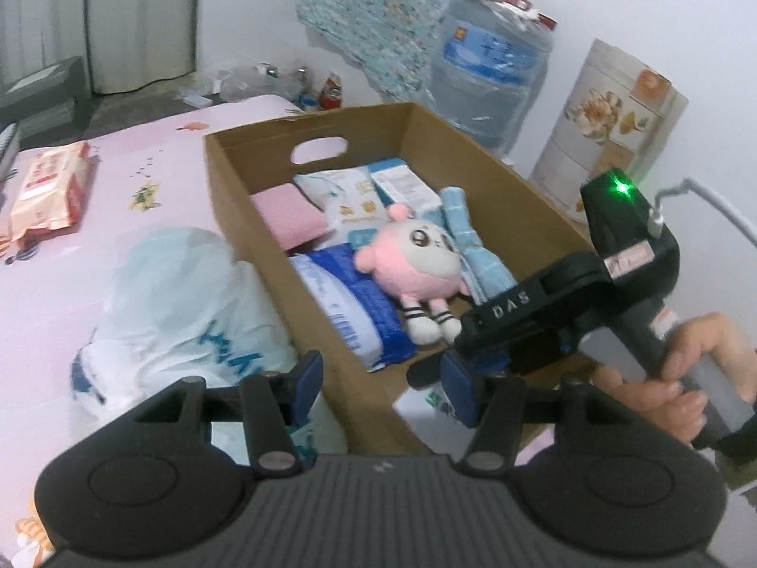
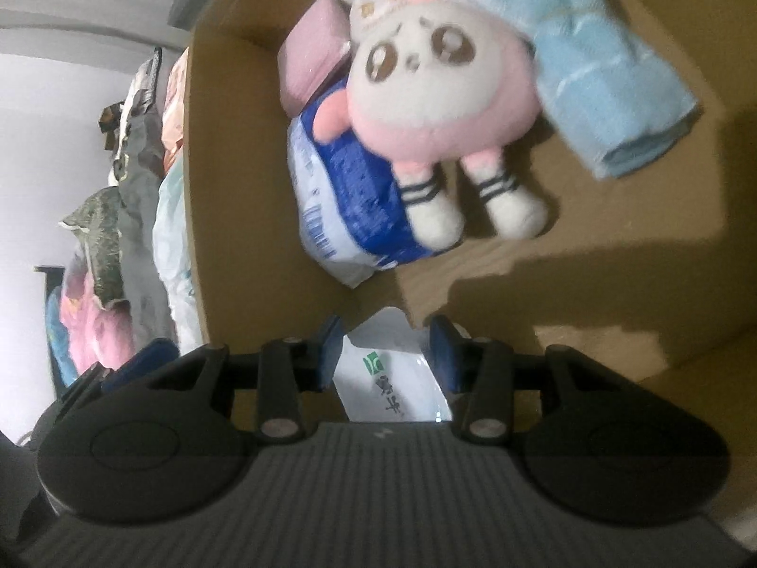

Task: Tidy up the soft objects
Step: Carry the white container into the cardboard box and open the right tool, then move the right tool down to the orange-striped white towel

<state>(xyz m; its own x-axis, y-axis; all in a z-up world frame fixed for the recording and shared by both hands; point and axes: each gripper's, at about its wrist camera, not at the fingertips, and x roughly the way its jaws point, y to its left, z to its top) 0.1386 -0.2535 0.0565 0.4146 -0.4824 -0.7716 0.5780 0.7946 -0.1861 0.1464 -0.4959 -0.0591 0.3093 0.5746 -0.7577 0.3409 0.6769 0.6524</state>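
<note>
A cardboard box (image 1: pixel 246 199) stands on the pink bed. In it lie a pink plush toy (image 1: pixel 416 260), a blue tissue pack (image 1: pixel 350 303), a light blue towel (image 1: pixel 468 236), a pink cloth (image 1: pixel 288 213) and white packs. My left gripper (image 1: pixel 378 388) is open and empty over the box's near left wall. My right gripper (image 2: pixel 385 355) is inside the box's near end, its jaws around a white packet with green print (image 2: pixel 392 383), which also shows in the left wrist view (image 1: pixel 426 407). The plush (image 2: pixel 435 85) lies just ahead.
A white plastic bag (image 1: pixel 180 303) lies on the bed left of the box. A wipes pack (image 1: pixel 52 189) lies at the far left. A water jug (image 1: pixel 492 71) and a floral container (image 1: pixel 610 128) stand behind the box by the wall.
</note>
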